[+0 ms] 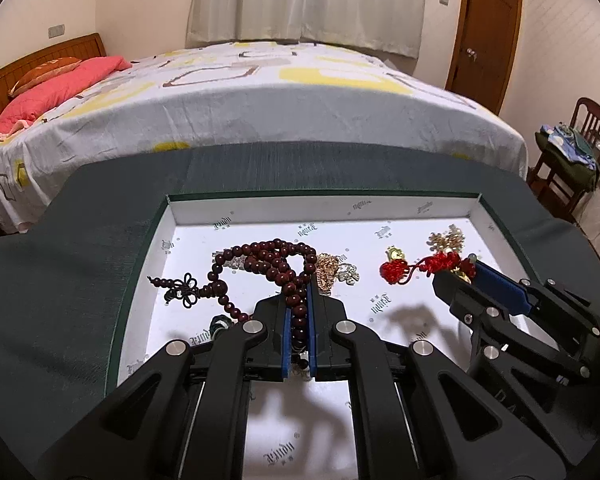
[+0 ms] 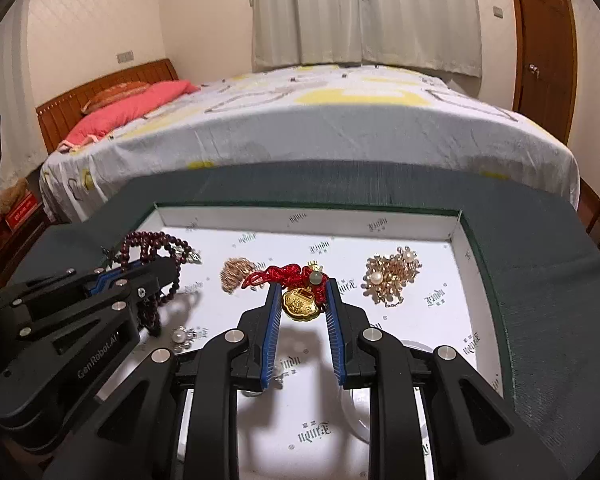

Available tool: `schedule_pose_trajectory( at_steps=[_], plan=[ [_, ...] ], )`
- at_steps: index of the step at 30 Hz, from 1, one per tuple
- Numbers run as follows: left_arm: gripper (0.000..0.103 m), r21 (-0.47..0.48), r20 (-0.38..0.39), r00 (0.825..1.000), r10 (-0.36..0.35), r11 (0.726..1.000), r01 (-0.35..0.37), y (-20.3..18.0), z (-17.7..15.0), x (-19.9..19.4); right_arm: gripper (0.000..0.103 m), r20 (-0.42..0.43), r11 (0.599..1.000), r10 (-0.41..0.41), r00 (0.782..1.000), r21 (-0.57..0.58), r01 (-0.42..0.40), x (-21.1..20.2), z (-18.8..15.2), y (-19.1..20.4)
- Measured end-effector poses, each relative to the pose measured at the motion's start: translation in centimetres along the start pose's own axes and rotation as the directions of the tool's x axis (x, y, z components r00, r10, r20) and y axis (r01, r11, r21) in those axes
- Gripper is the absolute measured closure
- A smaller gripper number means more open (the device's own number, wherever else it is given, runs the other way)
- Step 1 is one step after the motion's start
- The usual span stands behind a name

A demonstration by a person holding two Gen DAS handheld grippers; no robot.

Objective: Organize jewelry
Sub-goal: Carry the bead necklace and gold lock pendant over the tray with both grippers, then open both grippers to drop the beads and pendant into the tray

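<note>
With the strand of dark red wooden beads (image 1: 278, 262) pinched in the left hand-held gripper (image 1: 299, 312) and the gold lock pendant on red knotted cord (image 2: 300, 300) clamped in the right hand-held gripper (image 2: 300, 294) over the white printed-paper-lined tray (image 2: 452, 236), trailing loops could be snagged on the gold pearl cluster brooch (image 2: 392, 276) at far right.

A bed (image 1: 260, 96) with a white, yellow-patterned sheet fills the middle of the frame, with a pink pillow (image 1: 56, 92) and wooden headboard (image 1: 40, 56) at upper left. Pale curtains (image 1: 312, 0) hang at top centre against cream walls, lit evenly. A brown wooden door (image 1: 488, 28) stands at upper right, and a cluttered wooden chair (image 1: 572, 152) sits at the right edge.
</note>
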State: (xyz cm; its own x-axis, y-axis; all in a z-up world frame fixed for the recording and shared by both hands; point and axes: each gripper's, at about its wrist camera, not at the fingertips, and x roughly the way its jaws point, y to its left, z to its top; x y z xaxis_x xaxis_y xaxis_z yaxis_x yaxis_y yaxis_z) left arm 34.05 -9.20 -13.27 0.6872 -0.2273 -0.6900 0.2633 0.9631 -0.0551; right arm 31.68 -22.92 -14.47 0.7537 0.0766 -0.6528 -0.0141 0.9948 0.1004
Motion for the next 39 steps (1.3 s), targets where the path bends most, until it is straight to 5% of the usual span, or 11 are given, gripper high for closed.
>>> schedule_pose_trajectory(
  at_steps=[23,29,33,39],
  plan=[
    [0.095,-0.012,-0.107,0.994,0.026,1.000,-0.028,0.5,-0.2,3.6,0.080,-0.128,1.000,-0.004,0.992,0.025,0.007,3.3,-0.1,-0.5],
    [0.082,-0.013,-0.108,0.994,0.031,0.999,-0.033,0.4,-0.1,3.5,0.078,-0.136,1.000,-0.004,0.991,0.020,0.007,3.4,-0.2,-0.3],
    [0.068,-0.009,-0.095,0.995,0.043,0.999,-0.044,0.5,-0.1,3.2,0.064,-0.116,1.000,-0.019,0.993,0.021,0.021,3.1,-0.2,-0.3],
    [0.057,-0.023,-0.098,0.994,0.043,0.999,-0.046,0.8,-0.1,3.0,0.060,-0.111,0.999,-0.027,0.994,0.028,0.030,2.8,-0.2,-0.7]
  ],
)
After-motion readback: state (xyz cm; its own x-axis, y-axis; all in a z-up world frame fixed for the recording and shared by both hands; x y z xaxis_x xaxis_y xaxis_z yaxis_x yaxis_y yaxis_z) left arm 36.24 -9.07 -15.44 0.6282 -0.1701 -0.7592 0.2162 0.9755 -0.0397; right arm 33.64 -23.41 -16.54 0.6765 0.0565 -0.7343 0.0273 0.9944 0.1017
